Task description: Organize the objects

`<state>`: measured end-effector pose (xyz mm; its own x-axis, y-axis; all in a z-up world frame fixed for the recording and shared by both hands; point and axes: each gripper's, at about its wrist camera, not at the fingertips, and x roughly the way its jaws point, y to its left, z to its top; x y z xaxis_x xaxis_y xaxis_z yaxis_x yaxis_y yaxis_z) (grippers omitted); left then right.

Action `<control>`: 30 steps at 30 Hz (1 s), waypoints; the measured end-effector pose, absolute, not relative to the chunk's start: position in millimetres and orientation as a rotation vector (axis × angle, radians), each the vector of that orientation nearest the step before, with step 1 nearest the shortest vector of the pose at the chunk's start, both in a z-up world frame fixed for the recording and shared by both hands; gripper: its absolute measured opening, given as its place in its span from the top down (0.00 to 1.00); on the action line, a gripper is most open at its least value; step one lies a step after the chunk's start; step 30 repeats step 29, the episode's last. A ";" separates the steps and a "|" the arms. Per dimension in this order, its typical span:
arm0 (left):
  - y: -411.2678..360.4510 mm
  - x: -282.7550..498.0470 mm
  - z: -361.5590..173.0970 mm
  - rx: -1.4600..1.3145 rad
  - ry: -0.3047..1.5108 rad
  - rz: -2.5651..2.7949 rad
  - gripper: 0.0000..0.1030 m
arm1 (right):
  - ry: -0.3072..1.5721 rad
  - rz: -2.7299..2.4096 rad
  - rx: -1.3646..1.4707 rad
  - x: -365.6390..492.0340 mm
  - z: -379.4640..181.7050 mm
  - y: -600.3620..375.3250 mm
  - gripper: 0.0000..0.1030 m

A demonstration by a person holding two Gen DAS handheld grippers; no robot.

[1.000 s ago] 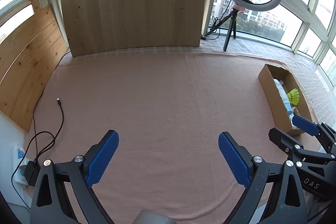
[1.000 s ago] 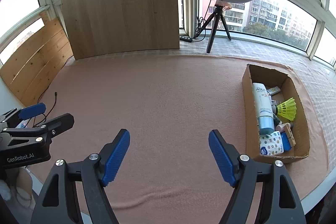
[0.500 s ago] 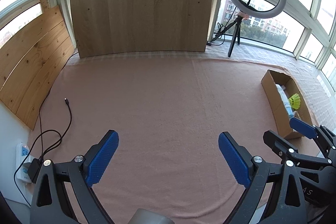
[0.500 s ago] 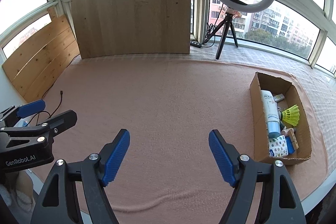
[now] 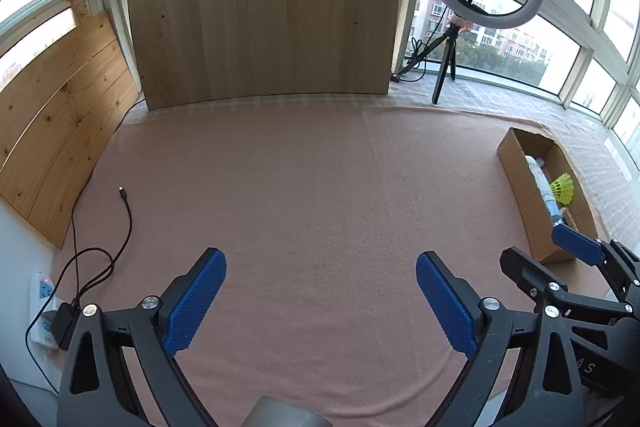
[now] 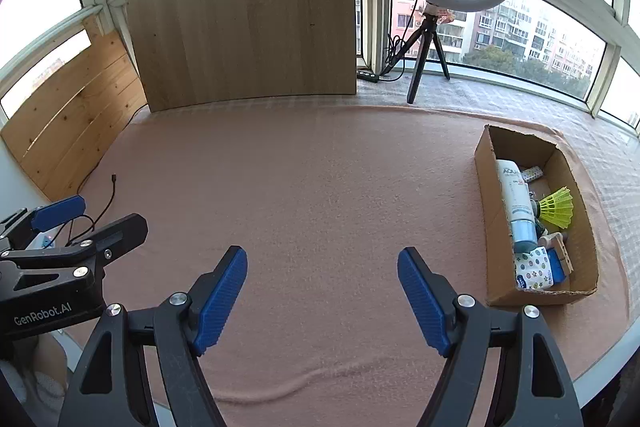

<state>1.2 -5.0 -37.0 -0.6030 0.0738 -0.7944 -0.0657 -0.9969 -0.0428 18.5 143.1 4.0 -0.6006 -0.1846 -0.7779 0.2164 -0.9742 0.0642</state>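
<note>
Both grippers, left [image 5: 320, 297] and right [image 6: 322, 297], poised with jaws wide and empty over the bare pink surface [image 6: 320, 187]; objects already gathered in the cardboard box [image 6: 490, 211], far right. Best withdrawn without nudging it.

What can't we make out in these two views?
- Box contents, left view: near wall hides most; right tongs cover its near end.
- Small items under the shuttlecock, right view: too small.
- Power strip, right view: behind left tongs.
</note>
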 end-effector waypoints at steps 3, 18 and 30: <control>-3.9 -0.1 -37.0 -1.358 -0.008 2.742 0.05 | 0.052 -2.633 1.269 19.3 4.5 144.2 0.28; -13.9 -1.5 -43.4 -1.377 -0.008 2.721 0.05 | 0.045 -2.635 1.284 19.2 -0.6 137.1 0.28; -28.0 -14.5 -66.5 -1.419 -0.036 2.708 0.04 | 0.043 -2.617 1.316 14.2 -13.7 126.4 0.28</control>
